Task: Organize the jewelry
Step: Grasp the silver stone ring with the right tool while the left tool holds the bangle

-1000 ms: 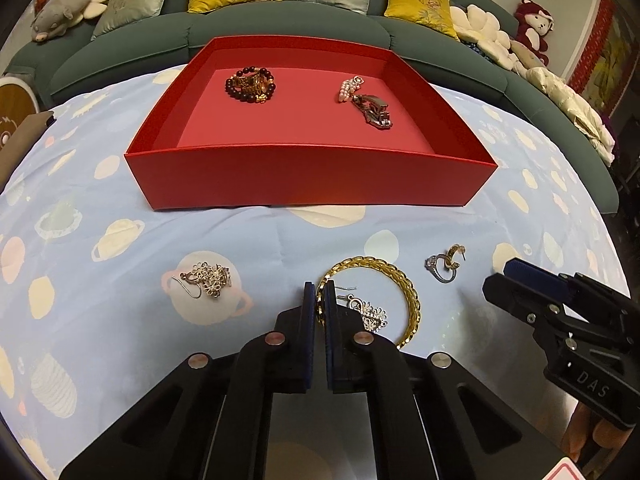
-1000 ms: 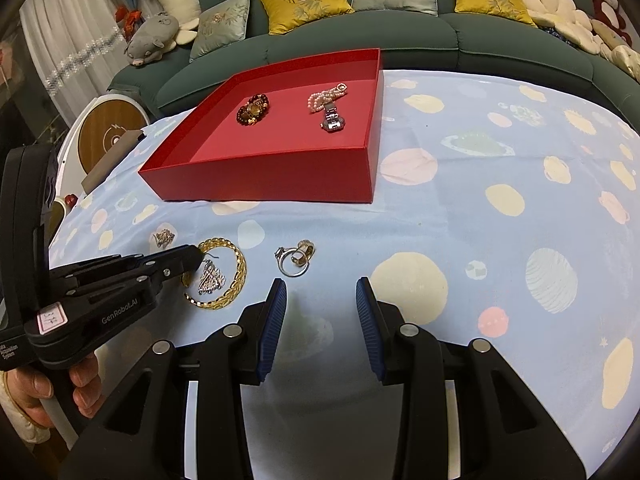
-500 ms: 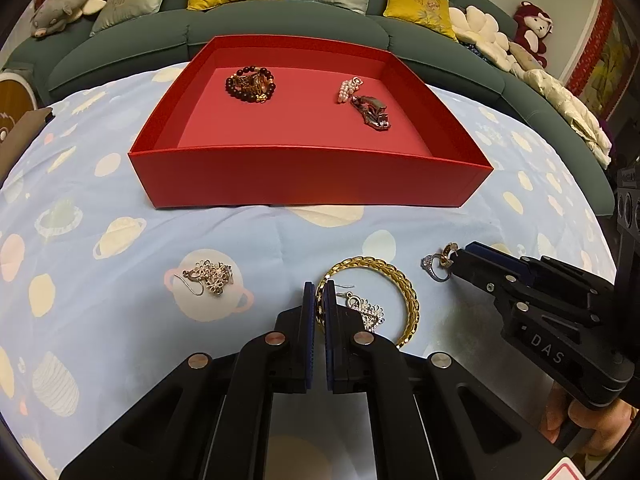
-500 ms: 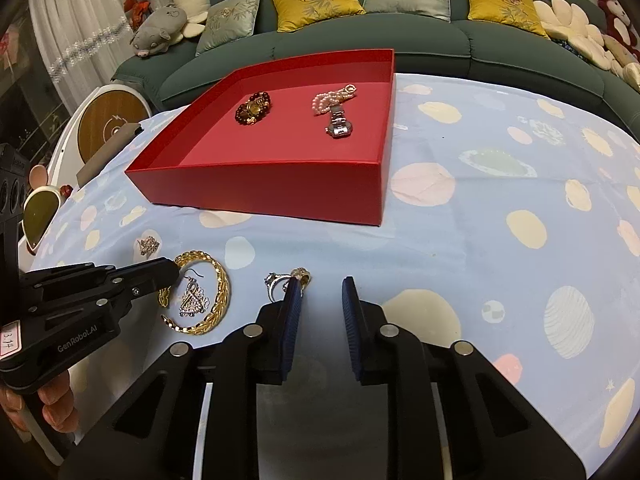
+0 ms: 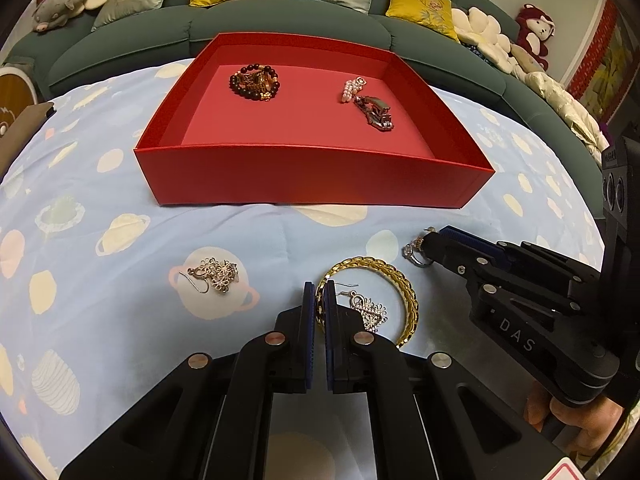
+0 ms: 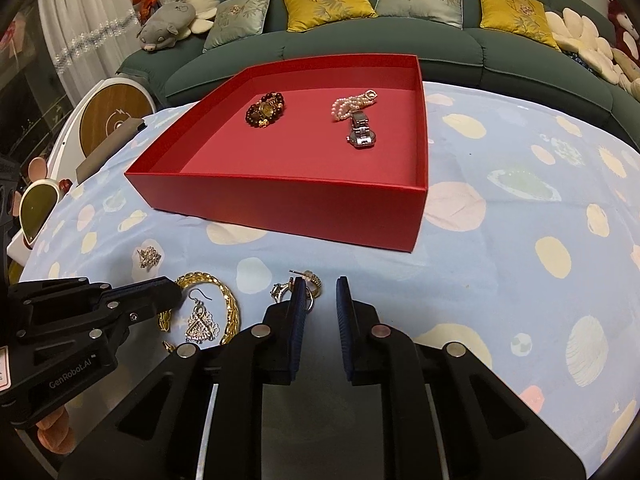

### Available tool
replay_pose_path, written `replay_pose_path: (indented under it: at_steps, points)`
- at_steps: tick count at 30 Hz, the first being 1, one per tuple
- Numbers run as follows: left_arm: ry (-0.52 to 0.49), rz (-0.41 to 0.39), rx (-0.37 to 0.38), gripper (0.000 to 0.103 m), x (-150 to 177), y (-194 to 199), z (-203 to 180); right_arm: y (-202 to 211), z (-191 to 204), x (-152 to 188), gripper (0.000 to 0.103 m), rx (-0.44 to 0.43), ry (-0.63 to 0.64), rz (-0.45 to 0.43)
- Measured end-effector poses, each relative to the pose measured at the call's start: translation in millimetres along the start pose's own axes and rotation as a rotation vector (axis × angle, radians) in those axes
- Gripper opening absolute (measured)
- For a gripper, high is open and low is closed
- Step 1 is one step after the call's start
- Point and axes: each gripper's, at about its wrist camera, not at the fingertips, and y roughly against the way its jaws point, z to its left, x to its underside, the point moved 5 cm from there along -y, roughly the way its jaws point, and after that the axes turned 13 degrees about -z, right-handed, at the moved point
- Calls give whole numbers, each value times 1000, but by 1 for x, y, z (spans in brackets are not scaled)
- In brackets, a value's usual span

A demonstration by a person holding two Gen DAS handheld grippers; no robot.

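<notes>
We are pinching the gold bangle (image 5: 404, 300) in our left gripper (image 5: 319, 300); our right gripper (image 6: 320, 292), fingers parted, is straddling the rings (image 6: 306, 286). Lifting could snag the filigree earring (image 5: 368, 309) lying inside the bangle.

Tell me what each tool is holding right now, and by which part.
The left tool pinches the gold bracelet at its left rim. The right tool is open, holding nothing.

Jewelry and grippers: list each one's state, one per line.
left gripper: shut on gold bracelet
gold bracelet: on cloth, rim pinched
right gripper: open, beside rings
rings: on cloth, loose
red box: open, holding bead bracelet, pearls and watch
</notes>
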Motion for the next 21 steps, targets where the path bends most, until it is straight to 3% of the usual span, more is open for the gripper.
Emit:
replay_pose_path:
  at_steps: [21]
  points:
    - [21,-11,3,2,-3,10,11,6,29,14,16,-29,15,31]
